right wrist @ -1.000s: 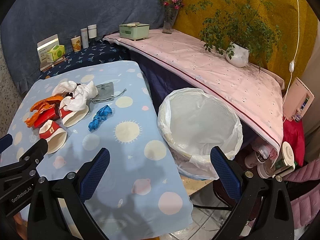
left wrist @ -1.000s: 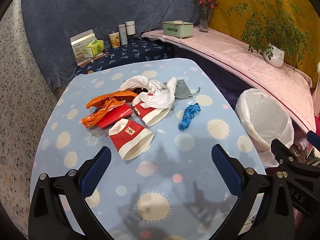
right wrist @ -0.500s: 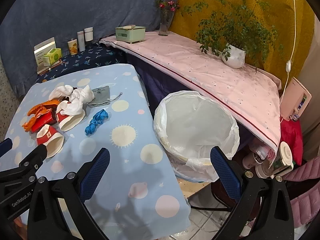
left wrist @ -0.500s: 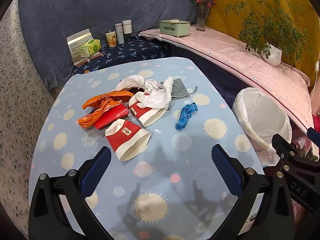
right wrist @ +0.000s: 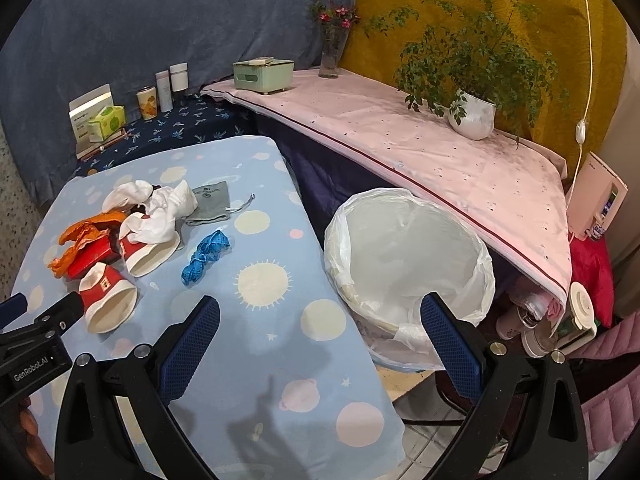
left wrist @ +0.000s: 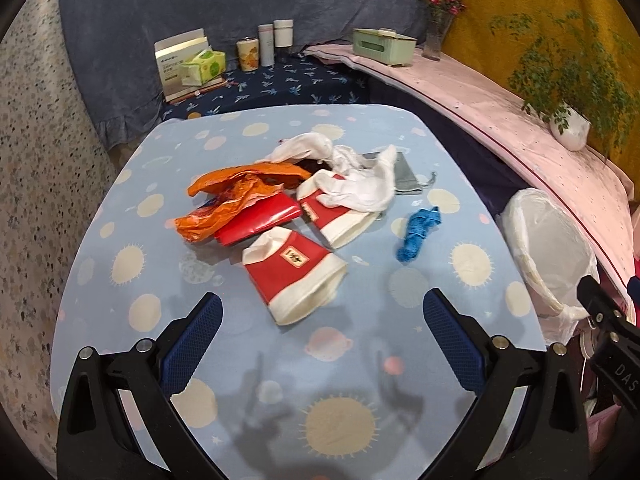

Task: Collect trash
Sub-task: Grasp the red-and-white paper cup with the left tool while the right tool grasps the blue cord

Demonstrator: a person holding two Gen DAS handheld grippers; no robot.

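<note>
Trash lies in a heap on the light-blue table [left wrist: 160, 300]: two red-and-white paper cups on their sides [left wrist: 294, 270] [left wrist: 336, 216], an orange plastic bag [left wrist: 236, 196], a flat red packet [left wrist: 258, 222], crumpled white tissue [left wrist: 360, 184] and a blue crumpled piece [left wrist: 418, 234]. The nearer cup also shows in the right wrist view [right wrist: 106, 300]. A white-lined trash bin [right wrist: 408, 268] stands off the table's right edge. My left gripper [left wrist: 320, 344] is open and empty, just short of the nearer cup. My right gripper [right wrist: 320, 344] is open and empty, over the table's right edge beside the bin.
A grey pouch [right wrist: 210, 200] lies behind the tissue. A dark shelf at the back holds a tissue pack [left wrist: 202, 66] and jars [left wrist: 266, 46]. A pink-covered ledge [right wrist: 440, 152] carries a green box, a vase and a potted plant [right wrist: 474, 114]. Bottles stand on the floor by the bin.
Both grippers have shifted slightly; the left one has pulled back a little from the trash heap. Both stay open and empty. Nothing on the table has moved.
</note>
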